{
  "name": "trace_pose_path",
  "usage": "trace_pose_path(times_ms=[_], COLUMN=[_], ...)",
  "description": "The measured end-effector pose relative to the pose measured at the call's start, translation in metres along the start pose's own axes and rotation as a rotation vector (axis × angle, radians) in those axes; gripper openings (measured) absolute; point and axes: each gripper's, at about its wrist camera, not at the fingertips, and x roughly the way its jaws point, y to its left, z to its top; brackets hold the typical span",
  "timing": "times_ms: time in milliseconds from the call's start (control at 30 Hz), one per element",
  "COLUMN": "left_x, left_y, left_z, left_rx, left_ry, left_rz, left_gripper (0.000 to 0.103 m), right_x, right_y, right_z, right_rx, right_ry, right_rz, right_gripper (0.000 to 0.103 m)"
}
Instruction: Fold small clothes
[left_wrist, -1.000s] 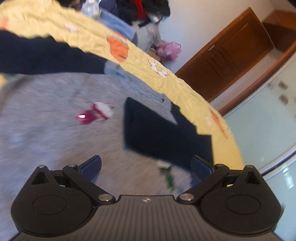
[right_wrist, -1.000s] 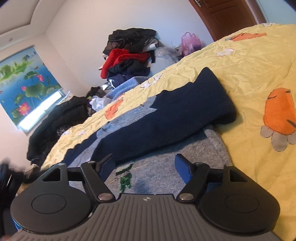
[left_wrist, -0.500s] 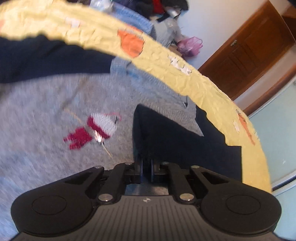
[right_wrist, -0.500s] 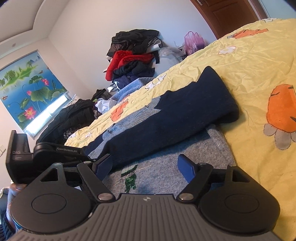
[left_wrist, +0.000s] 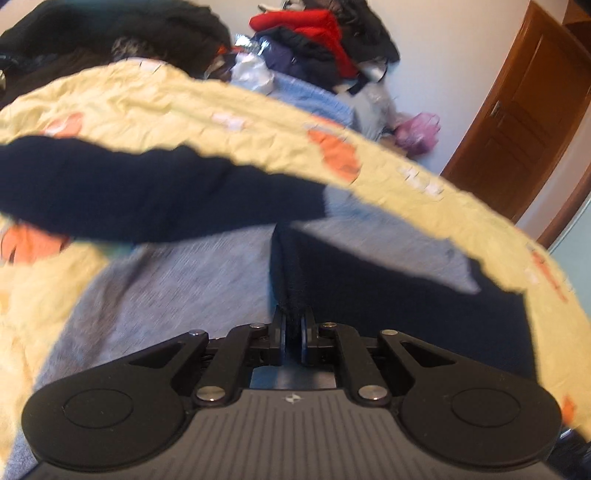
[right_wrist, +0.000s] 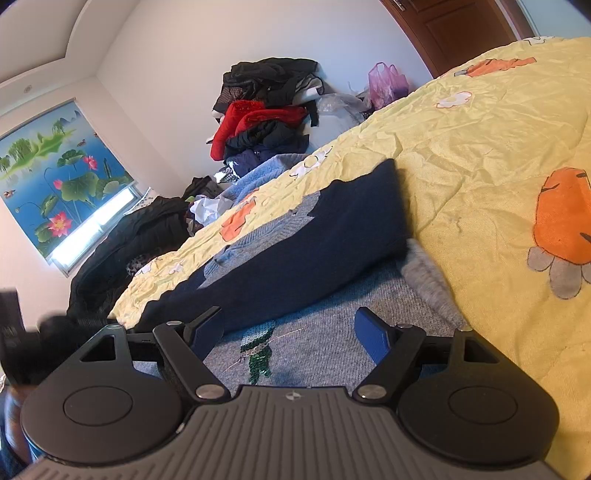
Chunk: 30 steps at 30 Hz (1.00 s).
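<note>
A small grey knit sweater (left_wrist: 177, 277) with navy sleeves lies spread on a yellow bedspread (left_wrist: 147, 103). My left gripper (left_wrist: 293, 325) is shut on the edge of one navy sleeve (left_wrist: 369, 295), and the fabric rises in a ridge from between the pads. The other navy sleeve (left_wrist: 147, 192) lies across the top of the sweater. In the right wrist view my right gripper (right_wrist: 288, 321) hovers open just over the grey body (right_wrist: 325, 332), near a green sequin motif (right_wrist: 258, 354), with that navy sleeve (right_wrist: 314, 251) beyond its fingertips. Nothing is between its pads.
Past the far edge of the bed (right_wrist: 480, 166) stands a heap of red and dark clothes (right_wrist: 266, 110) with a pink plastic bag (right_wrist: 388, 85) beside it. Black coats (right_wrist: 129, 240) lie by the window. A wooden door (left_wrist: 517, 110) is at the right.
My left gripper went from wide open to shut on the navy sleeve's edge, and its view has swung up toward the far wall. The right gripper has kept its place.
</note>
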Motion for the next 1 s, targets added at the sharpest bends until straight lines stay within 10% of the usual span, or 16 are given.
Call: trace_pose_path(times_ms=[333,567,833,900,1000], left_x=[0.001,0.002,0.002,-0.008,-0.042], left_y=[0.011,0.014,0.017,0.021,0.048], left_z=[-0.013,-0.012,-0.014,-0.013,-0.013], left_rx=[-0.002,-0.019,-0.022,0.005,0.006], left_ry=[-0.080,-0.075,-0.077,-0.065,-0.118], left_rz=[-0.054,-0.068,-0.091,-0.108,-0.089], left_gripper=[0.009,0.010,0.010,0.018,0.065], right_x=[0.010,0.116,0.120,0.120,0.120], right_y=[0.049,0.039,0.037,0.037,0.037], right_z=[0.034,0.066,0.047,0.048,0.047], right_rx=[-0.265,-0.393,-0.526,-0.526,-0.525], right_ry=[-0.055,0.176,0.148,0.148,0.147], right_rz=[-0.087,-0.347,-0.351,-0.352,-0.349], right_gripper=[0.082,0.083,0.096,0.096,0.096])
